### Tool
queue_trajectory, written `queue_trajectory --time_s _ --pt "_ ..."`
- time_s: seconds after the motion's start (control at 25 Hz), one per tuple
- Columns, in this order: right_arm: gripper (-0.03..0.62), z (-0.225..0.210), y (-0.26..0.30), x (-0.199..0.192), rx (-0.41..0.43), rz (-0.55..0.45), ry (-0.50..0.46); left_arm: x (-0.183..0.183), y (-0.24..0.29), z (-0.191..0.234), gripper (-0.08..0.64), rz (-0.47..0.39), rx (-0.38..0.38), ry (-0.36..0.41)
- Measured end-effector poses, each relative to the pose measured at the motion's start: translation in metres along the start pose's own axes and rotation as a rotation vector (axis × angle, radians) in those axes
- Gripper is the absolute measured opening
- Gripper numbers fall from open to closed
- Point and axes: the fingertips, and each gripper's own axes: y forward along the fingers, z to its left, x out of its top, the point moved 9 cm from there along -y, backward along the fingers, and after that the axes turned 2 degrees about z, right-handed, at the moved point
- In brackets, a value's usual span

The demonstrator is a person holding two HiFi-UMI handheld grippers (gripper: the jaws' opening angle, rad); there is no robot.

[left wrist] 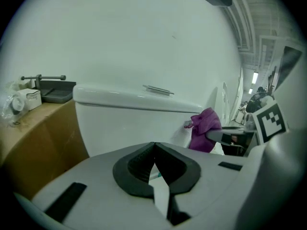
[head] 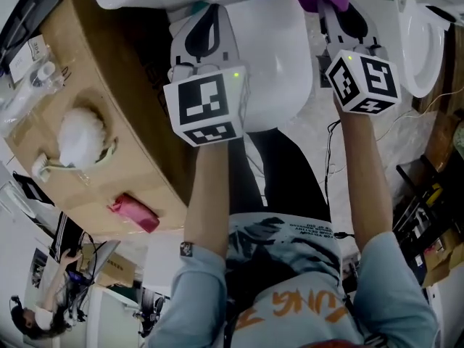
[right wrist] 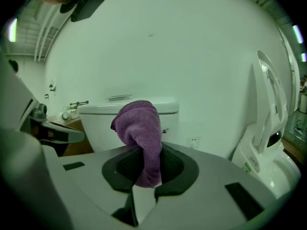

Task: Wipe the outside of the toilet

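White ceramic toilet (head: pixel 279 64) stands straight ahead of the person, lid down, its cistern (left wrist: pixel 134 123) against the white wall. The right gripper (right wrist: pixel 146 164) has its jaws clamped on a purple knitted cloth (right wrist: pixel 139 126). The cloth bunches up above the jaws so that a soft wad leads toward the porcelain, likely so the cloth and not the plastic meets the glaze. In the left gripper view that wad hangs near the small chrome flush lever (left wrist: pixel 188 124) at the cistern's front corner; whether it touches cannot be told. The left gripper (left wrist: pixel 154 147) has its jaws closed tip to tip on nothing and hovers over the lid, seemingly idle and out of the way.

A brown cardboard box (head: pixel 80 71) crowds the toilet's left side, carrying a white fluffy brush (head: pixel 78 138) and a pink-red packet (head: pixel 134 213), so that flank looks hard to reach. A second white toilet with its lid raised (right wrist: pixel 268 128) stands near on the right, narrowing the gap there.
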Motion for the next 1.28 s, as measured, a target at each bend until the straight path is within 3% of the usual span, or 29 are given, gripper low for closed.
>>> queue_trajectory --time_s 0.44,0.72,0.92,1.28 --pt "0.077 0.125 0.012 -0.013 0.27 0.051 -0.102 -0.032 -0.062 0.062 0.025 -0.008 0.143 -0.076" --pt "0.077 0.192 0.035 -0.016 0.42 0.062 -0.14 -0.049 -0.085 0.093 0.025 -0.008 0.182 -0.148" --pt "0.077 0.224 0.057 -0.025 0.468 0.076 -0.139 -0.06 -0.084 0.105 0.025 0.015 0.164 -0.158" --pt "0.077 0.257 0.106 -0.057 0.443 0.1 -0.101 -0.074 -0.061 0.126 0.025 0.084 0.104 -0.164"
